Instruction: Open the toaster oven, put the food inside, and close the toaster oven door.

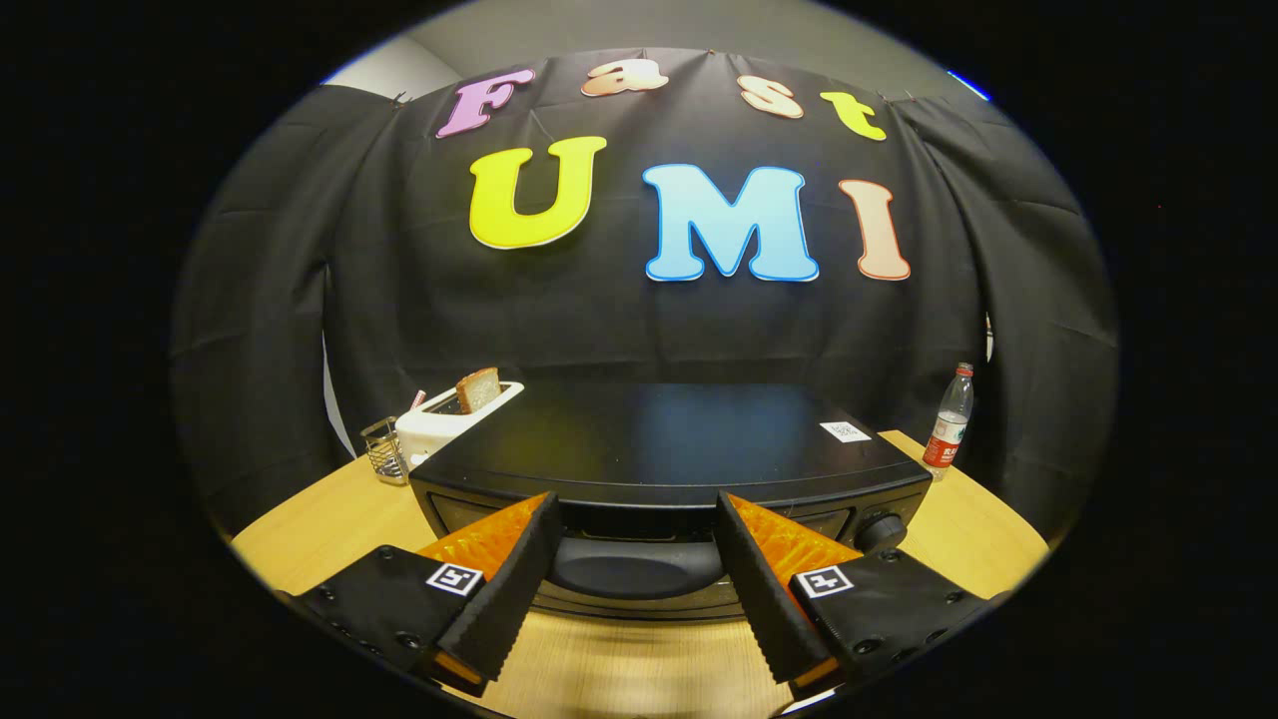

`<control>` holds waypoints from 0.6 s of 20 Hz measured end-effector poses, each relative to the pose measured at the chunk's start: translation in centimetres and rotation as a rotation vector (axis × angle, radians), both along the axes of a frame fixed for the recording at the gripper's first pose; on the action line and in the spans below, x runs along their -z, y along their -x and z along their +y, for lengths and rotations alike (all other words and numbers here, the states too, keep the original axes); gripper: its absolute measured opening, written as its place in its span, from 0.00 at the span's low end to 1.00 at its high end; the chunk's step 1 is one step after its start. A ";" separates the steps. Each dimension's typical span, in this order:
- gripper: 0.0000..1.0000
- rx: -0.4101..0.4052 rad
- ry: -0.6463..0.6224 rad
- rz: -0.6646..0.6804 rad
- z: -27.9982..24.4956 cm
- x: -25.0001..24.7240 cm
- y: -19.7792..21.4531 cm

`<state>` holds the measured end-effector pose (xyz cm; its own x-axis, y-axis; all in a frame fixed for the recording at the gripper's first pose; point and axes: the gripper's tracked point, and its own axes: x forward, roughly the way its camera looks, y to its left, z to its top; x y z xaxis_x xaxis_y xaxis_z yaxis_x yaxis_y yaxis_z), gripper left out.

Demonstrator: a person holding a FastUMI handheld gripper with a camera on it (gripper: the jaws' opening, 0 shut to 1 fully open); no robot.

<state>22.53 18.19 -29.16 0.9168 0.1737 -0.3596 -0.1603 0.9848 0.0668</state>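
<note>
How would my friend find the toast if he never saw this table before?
Start at the big black toaster oven just ahead of the open fingers of the hand-held gripper. Behind its far corner, next to a small wire basket, stands a white pop-up toaster. The toast is the brown slice sticking up out of its slot, the only food there.

From my seat I can read no text. A white code sticker (845, 431) sits on the toaster oven (679, 439) top, the bottle (949, 419) label is too small, and the hand-held gripper (633, 519), fingers spread, carries square markers (455, 578).
</note>
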 end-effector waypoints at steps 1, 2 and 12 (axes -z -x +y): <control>0.98 0.001 -0.001 0.000 0.0 -0.1 0.1; 0.98 0.001 -0.001 -0.002 0.0 -0.1 0.0; 0.98 -0.003 -0.001 0.005 -0.4 0.5 3.3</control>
